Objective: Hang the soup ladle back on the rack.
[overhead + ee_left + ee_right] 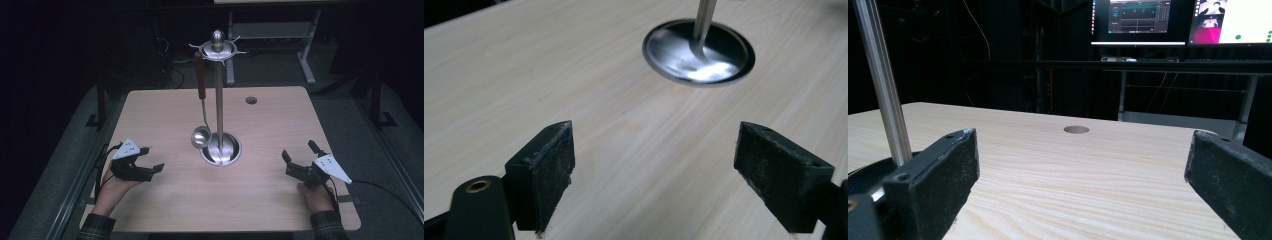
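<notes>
A steel utensil stand (219,90) rises from a round dish base (221,149) in the middle of the wooden table (170,195). From a hook at its top hangs a ladle (202,105) with a reddish-brown handle, its bowl just left of the pole. My left gripper (151,159) rests low at the table's left, open, nothing between its jaws. The left gripper view shows the dish base (699,52) ahead of its pads (546,175). My right gripper (300,150) sits at the right, open and empty, with the pole (882,85) at the left of its view.
A round cable hole (251,100) sits near the table's far right. Beyond the far edge are a white desk frame (305,50) and, in the right gripper view, lit monitors (1140,20). The surroundings are dark.
</notes>
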`<state>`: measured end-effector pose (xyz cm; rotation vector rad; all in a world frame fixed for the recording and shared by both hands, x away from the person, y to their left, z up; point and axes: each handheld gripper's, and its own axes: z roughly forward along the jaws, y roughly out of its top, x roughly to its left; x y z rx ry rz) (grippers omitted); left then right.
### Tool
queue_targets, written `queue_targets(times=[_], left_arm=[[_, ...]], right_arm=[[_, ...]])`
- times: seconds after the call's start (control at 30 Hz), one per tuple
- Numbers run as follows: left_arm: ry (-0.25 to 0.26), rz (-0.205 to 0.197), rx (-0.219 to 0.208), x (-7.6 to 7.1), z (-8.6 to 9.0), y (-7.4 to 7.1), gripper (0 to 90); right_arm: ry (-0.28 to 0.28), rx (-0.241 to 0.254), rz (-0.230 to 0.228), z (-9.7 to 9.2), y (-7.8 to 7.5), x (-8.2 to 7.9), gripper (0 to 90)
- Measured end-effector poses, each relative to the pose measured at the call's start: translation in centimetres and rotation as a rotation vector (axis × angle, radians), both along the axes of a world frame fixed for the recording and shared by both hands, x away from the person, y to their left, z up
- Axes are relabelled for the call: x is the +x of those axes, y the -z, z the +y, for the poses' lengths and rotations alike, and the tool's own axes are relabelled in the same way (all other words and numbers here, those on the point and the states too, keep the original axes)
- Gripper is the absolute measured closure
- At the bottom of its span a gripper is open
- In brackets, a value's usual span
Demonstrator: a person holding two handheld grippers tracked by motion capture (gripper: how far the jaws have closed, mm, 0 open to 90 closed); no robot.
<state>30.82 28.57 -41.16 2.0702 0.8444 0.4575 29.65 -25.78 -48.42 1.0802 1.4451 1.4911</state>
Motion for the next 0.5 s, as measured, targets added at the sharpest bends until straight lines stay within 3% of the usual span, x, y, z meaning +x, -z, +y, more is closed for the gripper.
queue_targets(times=[0.27, 0.4, 0.5], left_arm=[[-0.027, 0.019, 0.027, -0.4, 0.6, 1.8, 15.9], [-0.034, 0.044, 0.055, -0.5, 0.9, 2.8, 14.8], [-0.043, 0.086, 0.065, -0.1, 1.0, 3.4, 7.3]], right_arm=[[0.000, 0.000, 0.000, 0.0, 0.0, 0.0, 0.2], [0.000, 0.000, 0.000, 0.0, 0.0, 0.0, 0.2], [0.000, 0.000, 0.000, 0.0, 0.0, 0.0, 0.2]])
